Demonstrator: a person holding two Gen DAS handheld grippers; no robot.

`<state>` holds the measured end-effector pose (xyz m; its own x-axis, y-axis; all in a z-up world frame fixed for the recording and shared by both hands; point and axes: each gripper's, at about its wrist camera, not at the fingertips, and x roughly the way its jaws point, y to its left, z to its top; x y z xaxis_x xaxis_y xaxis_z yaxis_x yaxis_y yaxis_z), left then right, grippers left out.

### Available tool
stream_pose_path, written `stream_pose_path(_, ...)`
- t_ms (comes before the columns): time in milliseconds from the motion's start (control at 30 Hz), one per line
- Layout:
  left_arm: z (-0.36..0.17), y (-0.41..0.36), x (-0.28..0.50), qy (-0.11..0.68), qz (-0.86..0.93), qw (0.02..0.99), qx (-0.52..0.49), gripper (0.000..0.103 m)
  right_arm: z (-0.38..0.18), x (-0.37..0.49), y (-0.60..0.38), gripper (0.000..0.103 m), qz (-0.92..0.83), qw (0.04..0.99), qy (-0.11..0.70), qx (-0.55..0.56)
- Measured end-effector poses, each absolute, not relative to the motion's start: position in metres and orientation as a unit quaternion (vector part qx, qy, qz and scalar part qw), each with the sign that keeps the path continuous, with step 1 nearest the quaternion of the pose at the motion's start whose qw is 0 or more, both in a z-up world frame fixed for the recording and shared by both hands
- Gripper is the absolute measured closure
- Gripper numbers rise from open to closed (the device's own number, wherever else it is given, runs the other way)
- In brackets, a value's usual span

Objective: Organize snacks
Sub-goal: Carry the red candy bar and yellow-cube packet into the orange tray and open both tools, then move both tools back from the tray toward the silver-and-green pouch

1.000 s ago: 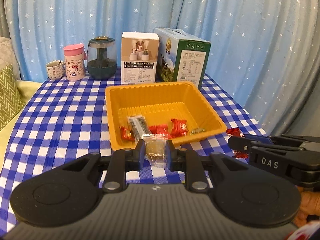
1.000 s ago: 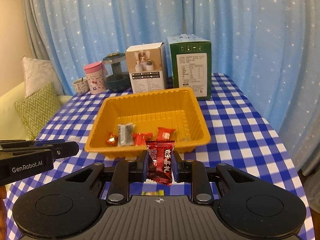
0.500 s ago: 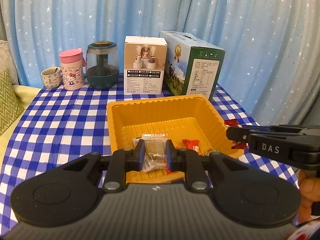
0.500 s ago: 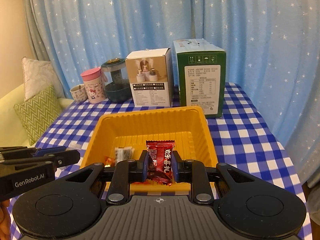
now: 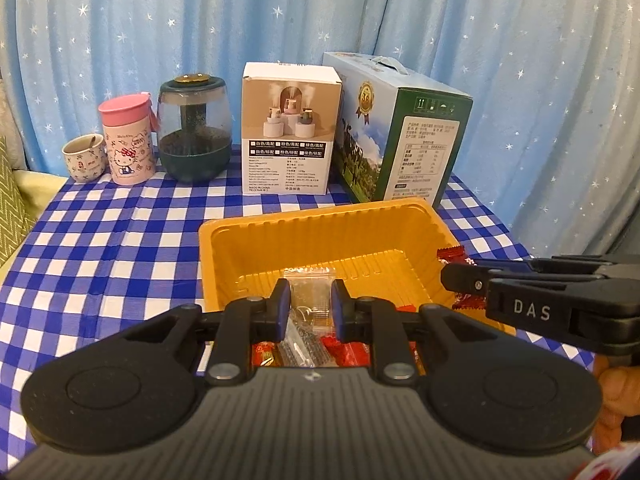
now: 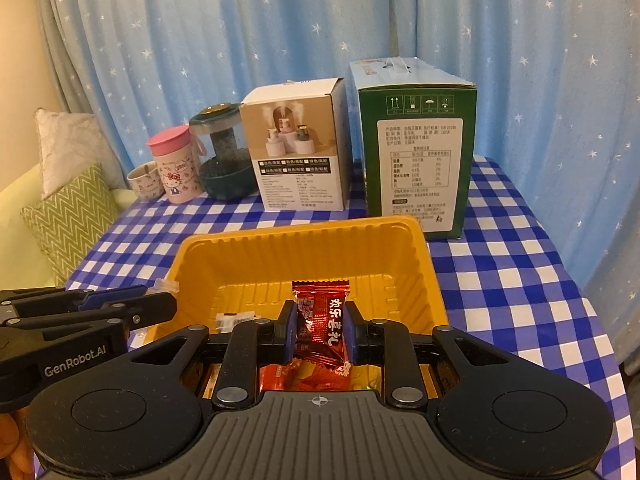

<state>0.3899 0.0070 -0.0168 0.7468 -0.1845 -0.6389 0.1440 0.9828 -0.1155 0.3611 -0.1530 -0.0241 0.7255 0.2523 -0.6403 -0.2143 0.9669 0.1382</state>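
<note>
While angled down over yellow tray [image 5: 256,236] | left tongs [image 5: 307,308] clamp clear packet [image 5: 310,296] | right tongs [image 6: 320,330] clamp red candy [image 6: 324,316]

1. Blue star-print curtains [image 6: 248,32] hang behind the counter [image 5: 100,248].
2. A blue-checked cloth covers it.
3. Left: pale sofa [image 6: 16,216], green zigzag cushion [image 6: 68,212], white cushion [image 6: 66,148].

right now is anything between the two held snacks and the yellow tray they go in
Nothing visible does. The left gripper holds a clear packet and the right gripper a red candy, both already over the open yellow tray. Below them lie only snacks already in the tray.
</note>
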Motion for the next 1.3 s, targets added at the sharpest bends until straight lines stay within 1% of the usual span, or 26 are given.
stream_pose_path(233, -0.023, 0.005, 0.407, 0.344, -0.098, 0.933, -0.037, 0.084, -0.028, 0.374, -0.154, 0.079, 0.120, 0.929, 0.348, 0.031)
stream_pose_path(333, -0.024, 0.004, 0.414, 0.341, -0.102, 0.934, -0.041, 0.082, -0.029, 0.378, -0.156, 0.079, 0.117, 0.929, 0.349, 0.036)
stream_pose_path(367, -0.024, 0.004, 0.416, 0.341, -0.101, 0.934, -0.042, 0.075, -0.029, 0.379, -0.156, 0.079, 0.117, 0.929, 0.349, 0.038)
stream_pose_path(400, -0.024, 0.005, 0.418, 0.340, -0.100, 0.934, -0.045, 0.073, -0.030, 0.380, -0.157, 0.079, 0.116, 0.929, 0.349, 0.039)
stream_pose_path(733, -0.029, 0.014, 0.411, 0.345, -0.096, 0.933, -0.039, 0.072, -0.036, 0.382, -0.157, 0.079, 0.116, 0.925, 0.358, 0.044)
stream_pose_path(967, -0.033, 0.016, 0.407, 0.350, -0.095, 0.931, -0.035, 0.072, -0.033, 0.385, -0.151, 0.078, 0.140, 0.926, 0.345, 0.066)
stream_pose_path(1000, -0.033, 0.016, 0.406, 0.351, -0.095, 0.931, -0.035, 0.072, -0.034, 0.387, -0.152, 0.074, 0.152, 0.923, 0.345, 0.077)
stream_pose_path(1033, -0.033, 0.016, 0.405, 0.351, -0.095, 0.931, -0.034, 0.072, -0.034, 0.387, -0.152, 0.057, 0.153, 0.922, 0.346, 0.080)
stream_pose_path(1100, -0.033, 0.017, 0.403, 0.353, -0.096, 0.930, -0.033, 0.072, -0.033, 0.384, -0.153, 0.036, 0.142, 0.927, 0.339, 0.079)
stream_pose_path(1300, -0.036, 0.017, 0.396, 0.357, -0.096, 0.929, -0.034, 0.072, -0.035, 0.378, -0.162, 0.036, 0.128, 0.927, 0.342, 0.089)
